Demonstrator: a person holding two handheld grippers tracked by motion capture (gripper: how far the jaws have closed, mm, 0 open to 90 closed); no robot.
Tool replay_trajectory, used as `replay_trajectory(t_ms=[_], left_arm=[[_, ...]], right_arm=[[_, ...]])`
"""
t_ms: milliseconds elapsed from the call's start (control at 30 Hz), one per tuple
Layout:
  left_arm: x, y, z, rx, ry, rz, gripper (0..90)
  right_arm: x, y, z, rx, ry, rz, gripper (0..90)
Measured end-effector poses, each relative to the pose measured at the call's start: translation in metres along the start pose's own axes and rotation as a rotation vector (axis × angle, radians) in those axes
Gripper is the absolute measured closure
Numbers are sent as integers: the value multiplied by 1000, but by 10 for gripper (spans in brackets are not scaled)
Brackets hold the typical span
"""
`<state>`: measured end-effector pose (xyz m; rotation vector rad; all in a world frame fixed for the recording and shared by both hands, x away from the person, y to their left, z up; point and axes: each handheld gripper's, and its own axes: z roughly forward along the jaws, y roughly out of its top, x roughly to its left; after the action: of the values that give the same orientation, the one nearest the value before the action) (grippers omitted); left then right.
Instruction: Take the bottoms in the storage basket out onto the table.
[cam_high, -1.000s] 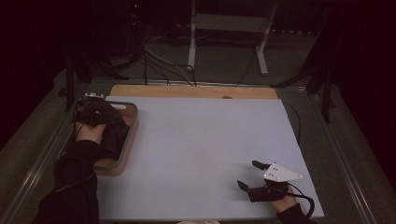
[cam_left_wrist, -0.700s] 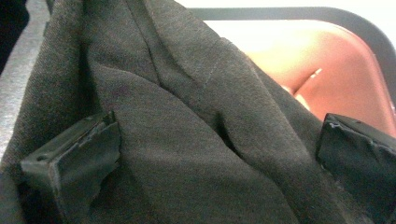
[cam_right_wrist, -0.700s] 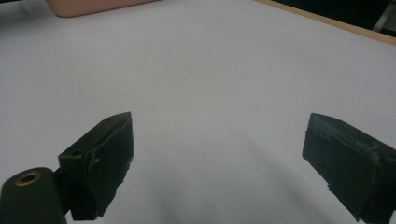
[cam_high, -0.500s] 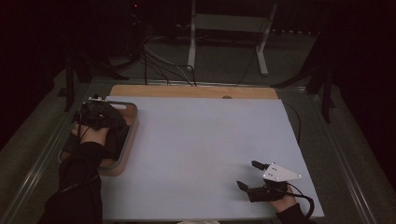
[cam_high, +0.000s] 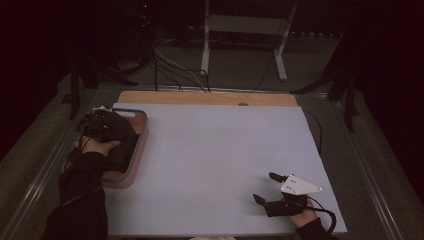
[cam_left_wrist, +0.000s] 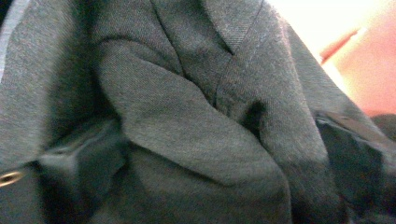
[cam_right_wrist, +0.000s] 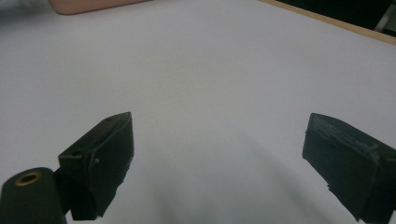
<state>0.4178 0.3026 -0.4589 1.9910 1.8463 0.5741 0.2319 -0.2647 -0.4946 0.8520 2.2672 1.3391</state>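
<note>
1. The left gripper (cam_high: 102, 126) is pushed down into a dark grey garment (cam_left_wrist: 196, 121) lying in the tray (cam_high: 142, 131) at the table's left edge.
2. Its jaws have just been closing a little – folds of cloth lie against them in the left gripper view, but I cannot tell whether the pads pinch it.
3. The right gripper (cam_right_wrist: 217, 163) rests near the front right corner of the white table (cam_high: 215, 150) (well apart from the tray) – jaws wide apart, nothing between them.
</note>
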Motion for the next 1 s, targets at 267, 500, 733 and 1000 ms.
replay_trajectory(t_ms=[267,500,733,1000], left_arm=[[-1,-5,-2,-20,-13,33,402],[3,-5,-8,-27,-54,39,604],[11,-12,-21,-81,-100,7,657],[16,-20,-34,-139,-127,-10,673]], right_arm=[[0,0,1,2,2,-1,92],[0,0,0,2,-6,1,92],[-2,0,-1,2,-13,6,92],[-2,0,-1,0,-20,1,93]])
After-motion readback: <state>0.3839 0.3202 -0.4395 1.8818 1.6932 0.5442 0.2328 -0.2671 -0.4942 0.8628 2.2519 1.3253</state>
